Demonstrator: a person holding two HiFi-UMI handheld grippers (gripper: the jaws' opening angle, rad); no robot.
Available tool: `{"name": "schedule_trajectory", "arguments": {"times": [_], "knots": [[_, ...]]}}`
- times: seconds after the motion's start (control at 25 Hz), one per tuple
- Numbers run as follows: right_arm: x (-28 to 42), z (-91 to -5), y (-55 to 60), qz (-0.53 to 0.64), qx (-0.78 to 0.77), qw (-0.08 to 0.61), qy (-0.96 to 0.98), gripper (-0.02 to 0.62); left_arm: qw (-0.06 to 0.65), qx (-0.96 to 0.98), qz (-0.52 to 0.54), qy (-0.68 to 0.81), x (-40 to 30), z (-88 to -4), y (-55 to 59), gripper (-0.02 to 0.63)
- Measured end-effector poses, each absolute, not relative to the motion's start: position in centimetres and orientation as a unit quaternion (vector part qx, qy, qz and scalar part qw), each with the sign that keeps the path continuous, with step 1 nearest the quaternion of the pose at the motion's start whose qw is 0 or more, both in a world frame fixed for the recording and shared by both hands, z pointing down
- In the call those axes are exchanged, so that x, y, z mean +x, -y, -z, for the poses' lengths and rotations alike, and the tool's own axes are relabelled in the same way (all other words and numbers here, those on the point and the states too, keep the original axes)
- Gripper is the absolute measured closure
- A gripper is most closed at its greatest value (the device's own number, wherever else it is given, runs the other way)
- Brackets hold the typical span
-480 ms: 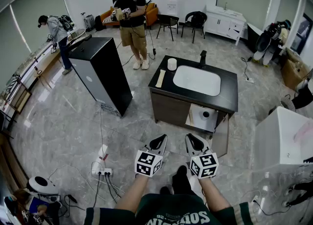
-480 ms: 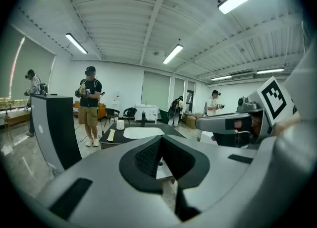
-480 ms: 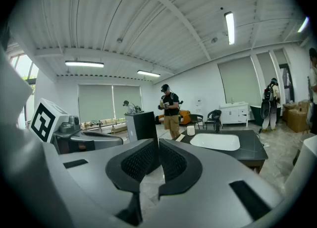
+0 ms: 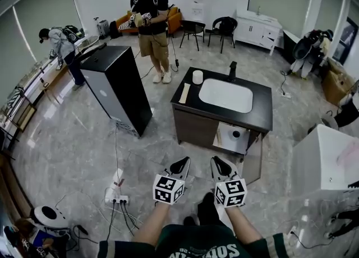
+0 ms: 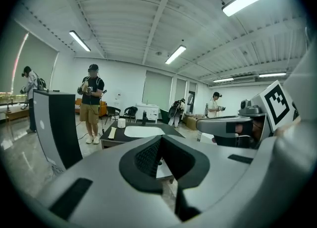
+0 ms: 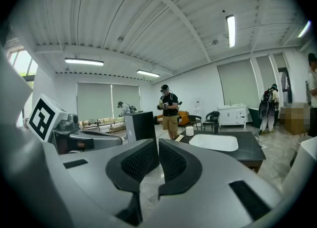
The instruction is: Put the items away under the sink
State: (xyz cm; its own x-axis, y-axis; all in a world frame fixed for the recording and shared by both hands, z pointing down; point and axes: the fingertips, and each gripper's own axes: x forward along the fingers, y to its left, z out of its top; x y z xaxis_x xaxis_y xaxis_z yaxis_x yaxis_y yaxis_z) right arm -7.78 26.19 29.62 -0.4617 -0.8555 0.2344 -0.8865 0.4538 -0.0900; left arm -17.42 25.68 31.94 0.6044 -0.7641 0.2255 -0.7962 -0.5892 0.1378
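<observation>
Holds the left tongs (image 4: 180,166) and the right tongs (image 4: 220,166) low and side by side, near each other but apart, both aimed forward over grey floor. Shows the left tongs (image 5: 161,155) closed pad to pad, with nothing caught. Shows the right tongs (image 6: 157,160) closed down to a hairline slit, likewise gripping nothing.

Faces, well ahead of both tongs and a little toward the right one, a black surface (image 4: 263,114) with a white sink basin (image 4: 226,95) set in it. Finds on that surface, past the basin's left end, a white roll (image 4: 197,76) standing upright and a pale flat strip (image 4: 184,92) lying just beside it, nearer the tongs. Finds a dark upright object (image 4: 232,70) at the basin's far edge.

Below the basin, on the side facing the tongs, sees a cabinet door (image 4: 255,159) swung open and a white object (image 4: 233,136) inside, too small to identify.

Well beyond the left tongs, a tall black box (image 4: 115,83); on the floor near the left tongs, a white power strip (image 4: 116,187). Farther back, a standing person (image 4: 150,24).
</observation>
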Motion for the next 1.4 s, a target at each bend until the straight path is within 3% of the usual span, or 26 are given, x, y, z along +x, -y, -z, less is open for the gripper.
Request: {"name": "schedule_trajectory", "arguments": {"times": [0.76,1.4], "knots": [[-6.7,-29.9,-25.8,-0.112,0.527,0.068,0.84,0.551,0.118,0.885,-0.058,0.446,-18.1,-32.0,-24.4,0.597],[-7.0,-31.9,-14.7,-0.12,0.531,0.091,0.834,0.551,0.132,0.891,-0.074,0.429,-17.3,-33.7,-12.9,0.597]]}}
